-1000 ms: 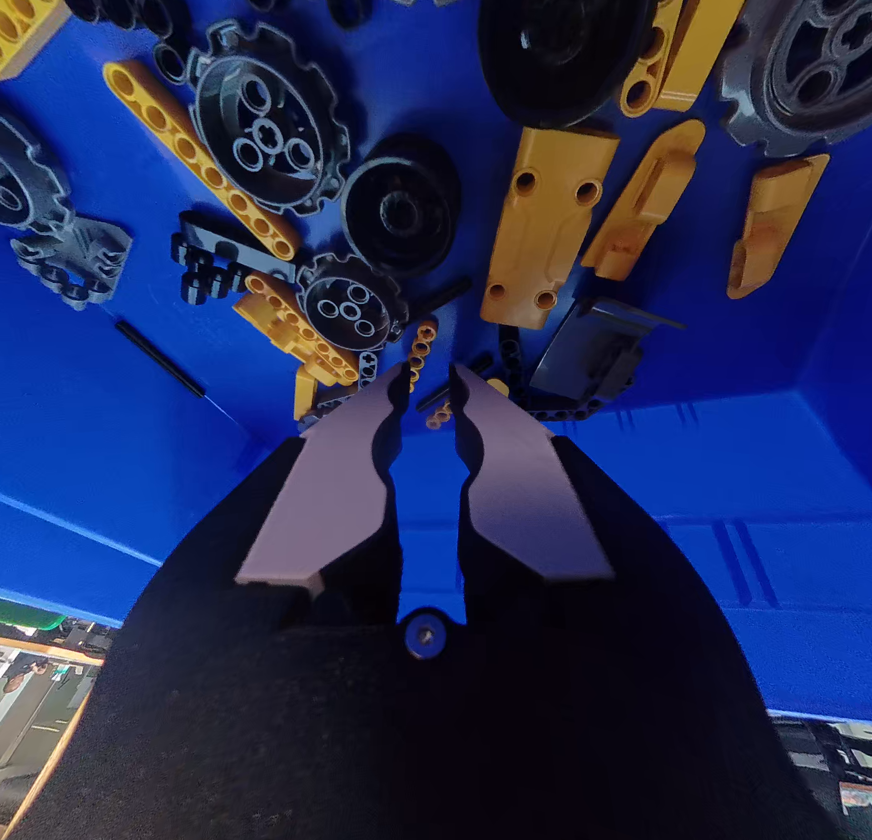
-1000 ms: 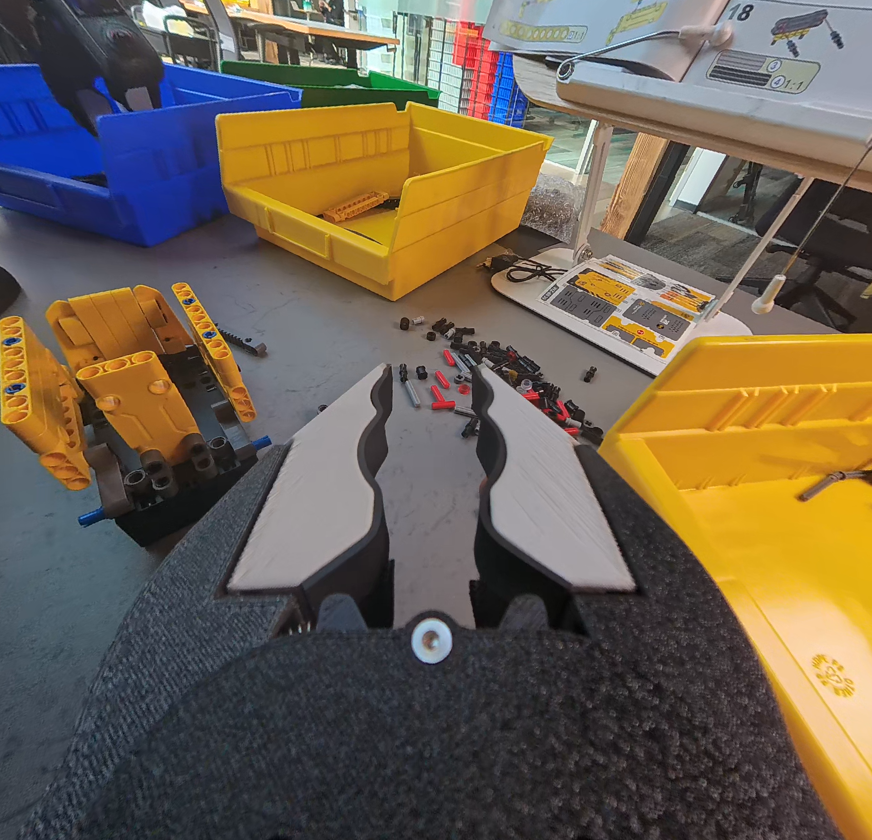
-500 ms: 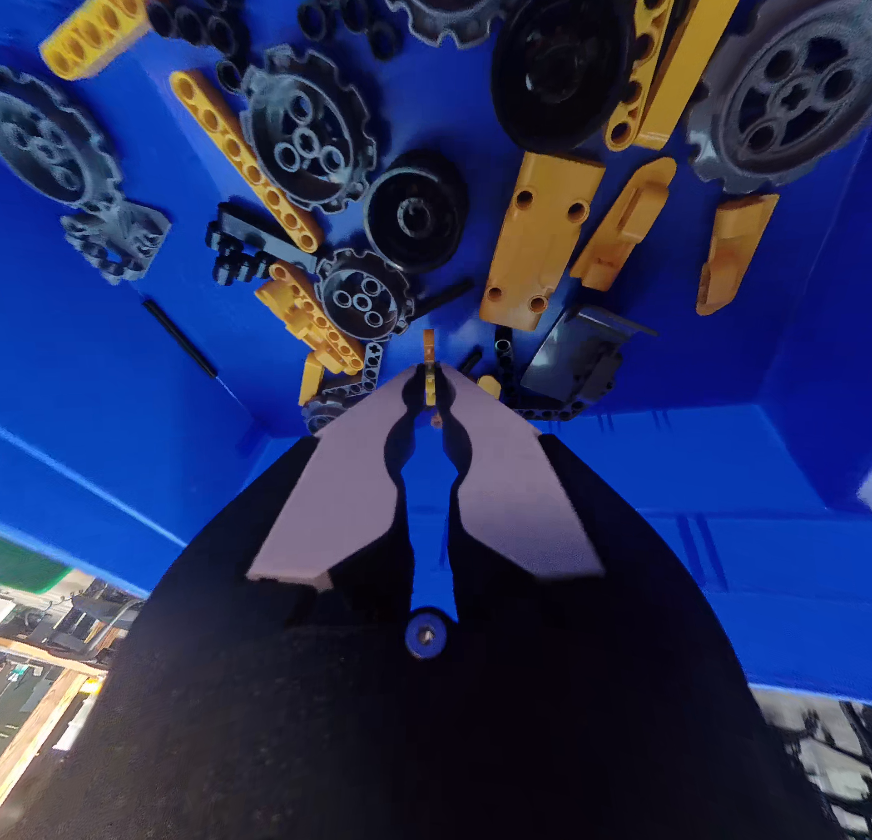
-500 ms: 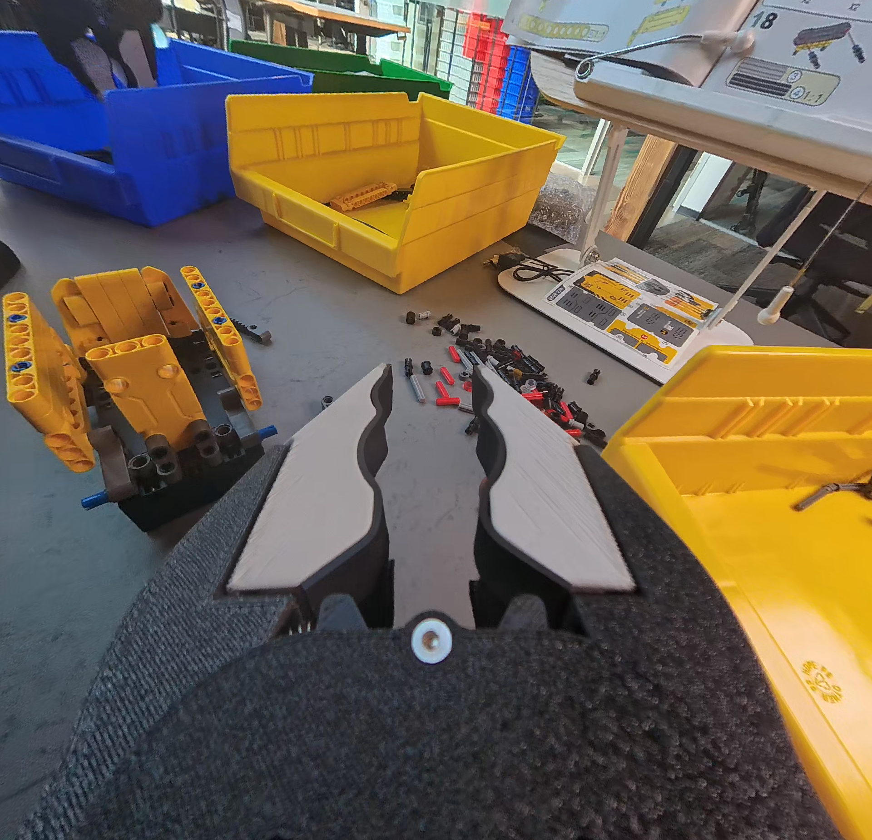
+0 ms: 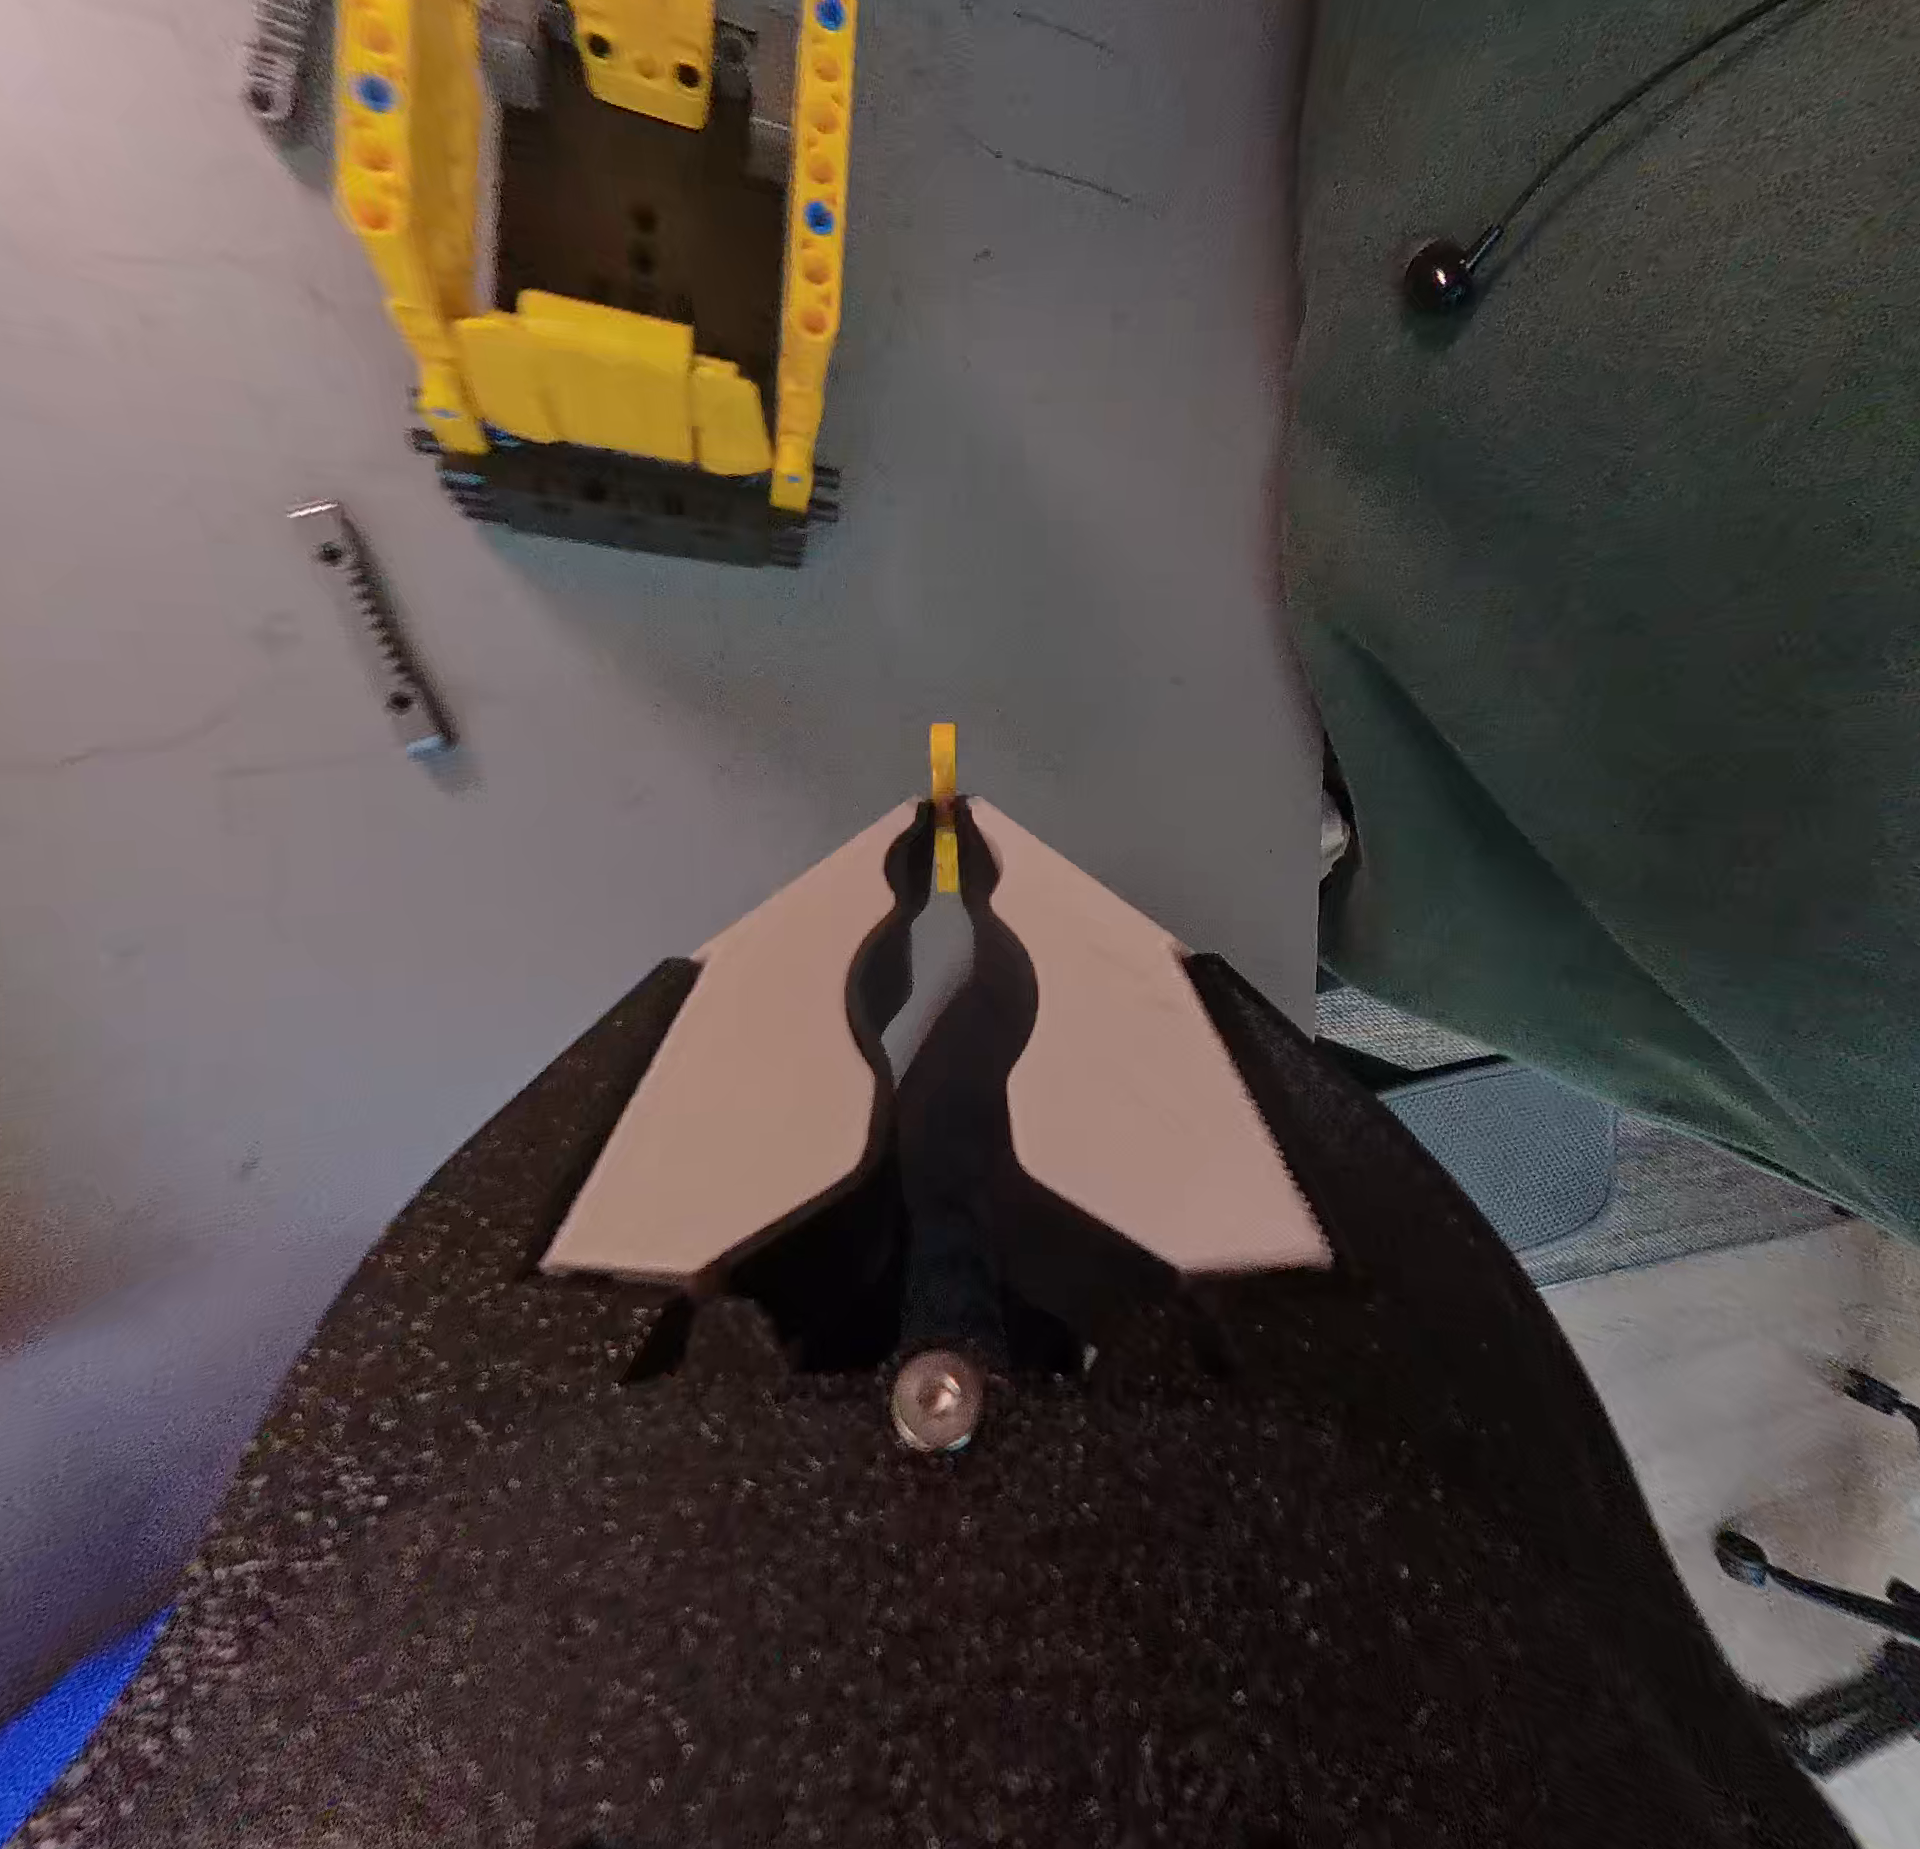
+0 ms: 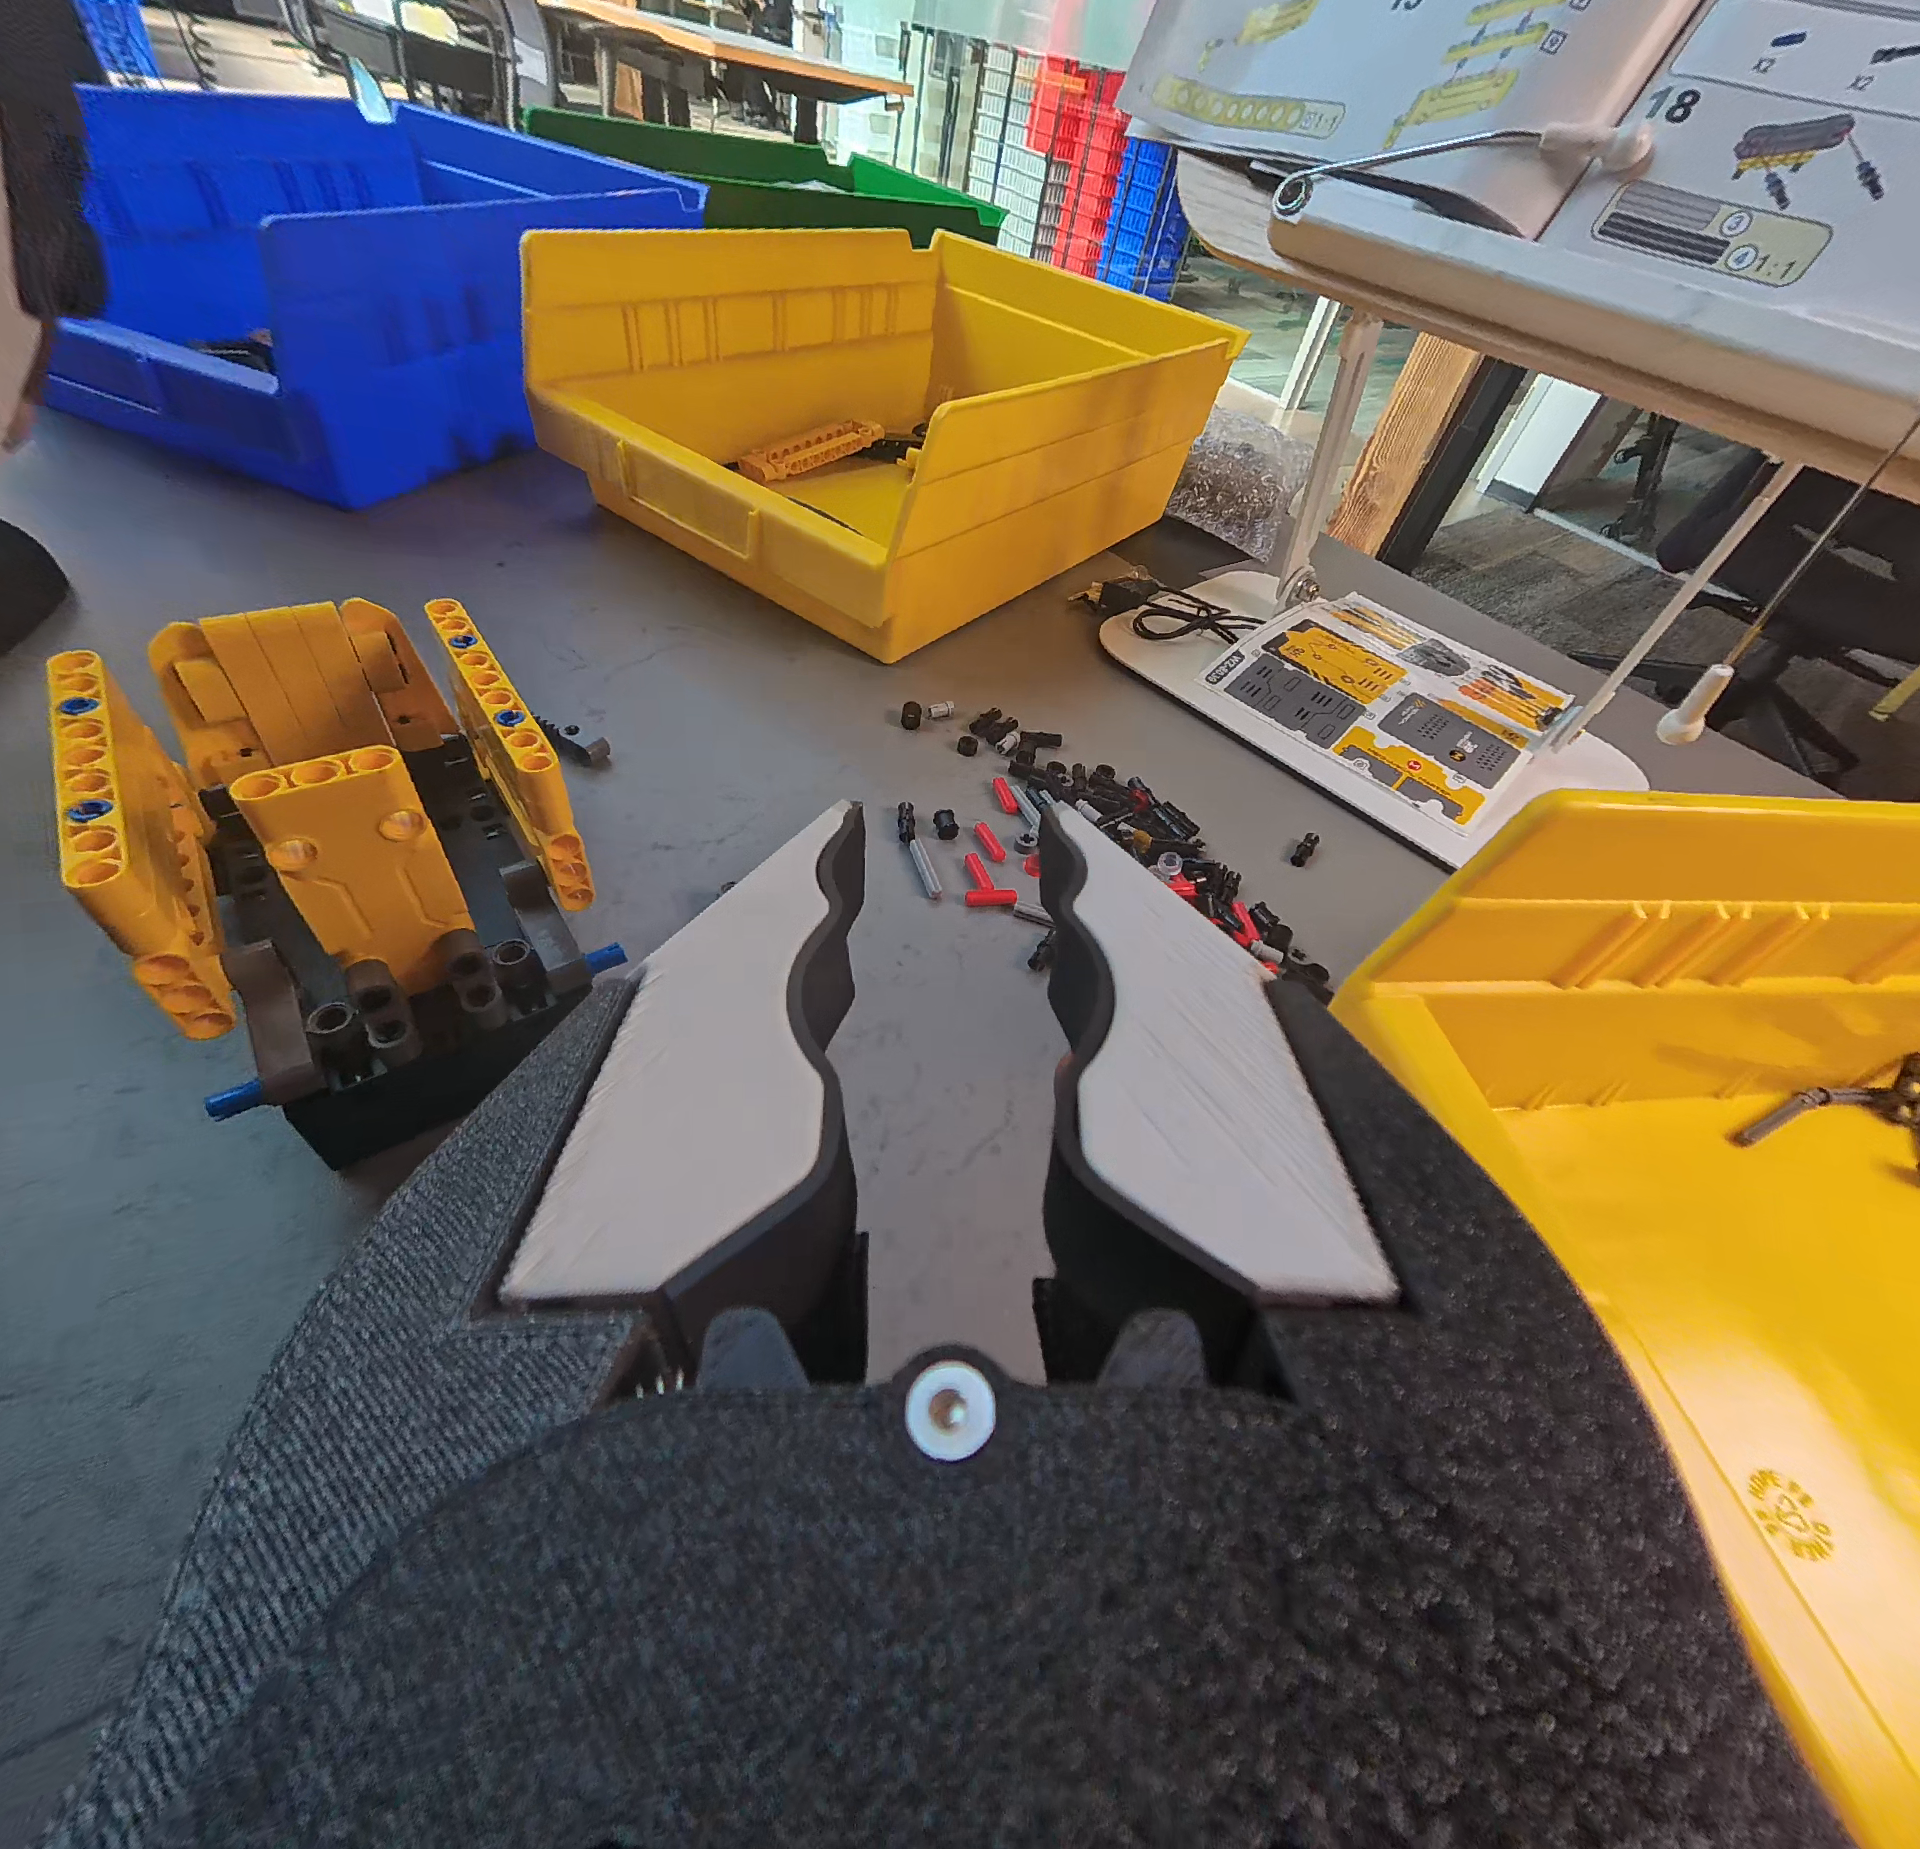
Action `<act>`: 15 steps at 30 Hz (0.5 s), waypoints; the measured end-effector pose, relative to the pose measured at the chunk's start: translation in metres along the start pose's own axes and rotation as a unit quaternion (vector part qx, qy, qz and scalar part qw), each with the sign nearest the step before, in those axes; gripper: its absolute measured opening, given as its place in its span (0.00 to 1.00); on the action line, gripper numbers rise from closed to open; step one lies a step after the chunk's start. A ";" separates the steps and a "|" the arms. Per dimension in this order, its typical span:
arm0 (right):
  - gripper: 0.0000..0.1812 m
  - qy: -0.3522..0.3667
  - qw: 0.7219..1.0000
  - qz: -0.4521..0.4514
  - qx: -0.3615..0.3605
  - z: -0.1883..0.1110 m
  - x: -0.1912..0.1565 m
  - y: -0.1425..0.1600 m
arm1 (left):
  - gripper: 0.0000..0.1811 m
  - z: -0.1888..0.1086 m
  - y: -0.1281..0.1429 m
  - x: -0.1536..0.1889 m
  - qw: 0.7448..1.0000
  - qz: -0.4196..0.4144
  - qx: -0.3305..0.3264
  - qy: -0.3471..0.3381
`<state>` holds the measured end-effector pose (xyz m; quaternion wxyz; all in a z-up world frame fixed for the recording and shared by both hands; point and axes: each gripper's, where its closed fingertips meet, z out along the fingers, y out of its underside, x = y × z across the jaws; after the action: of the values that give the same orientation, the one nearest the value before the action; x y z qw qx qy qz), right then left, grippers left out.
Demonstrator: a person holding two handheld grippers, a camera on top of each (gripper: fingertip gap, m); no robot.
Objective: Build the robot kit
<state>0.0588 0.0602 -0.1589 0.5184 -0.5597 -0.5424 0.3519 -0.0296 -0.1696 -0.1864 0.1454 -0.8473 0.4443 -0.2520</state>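
The left claw (image 5: pixel 943 810) pinches a thin yellow plastic beam (image 5: pixel 942 760) edge-on, so its shape is hard to make out; it hangs above the grey table (image 5: pixel 1039 449), near the yellow-and-black brick-built assembly (image 5: pixel 623 345). The right claw (image 6: pixel 951 812) is spread and empty over small scattered black and red pins (image 6: pixel 1091 812). A blue plastic bin (image 6: pixel 343 282) is cut off at the frame's left edge.
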 end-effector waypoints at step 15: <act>0.18 0.000 1.000 -0.007 0.000 -0.003 0.002 -0.001 | 0.01 0.069 -0.010 -0.006 0.998 0.003 -0.010 0.059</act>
<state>0.0618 0.0614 -0.1571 0.5207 -0.5556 -0.5467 0.3482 0.0127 -0.1572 -0.2402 0.1116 -0.8311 0.4570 -0.2966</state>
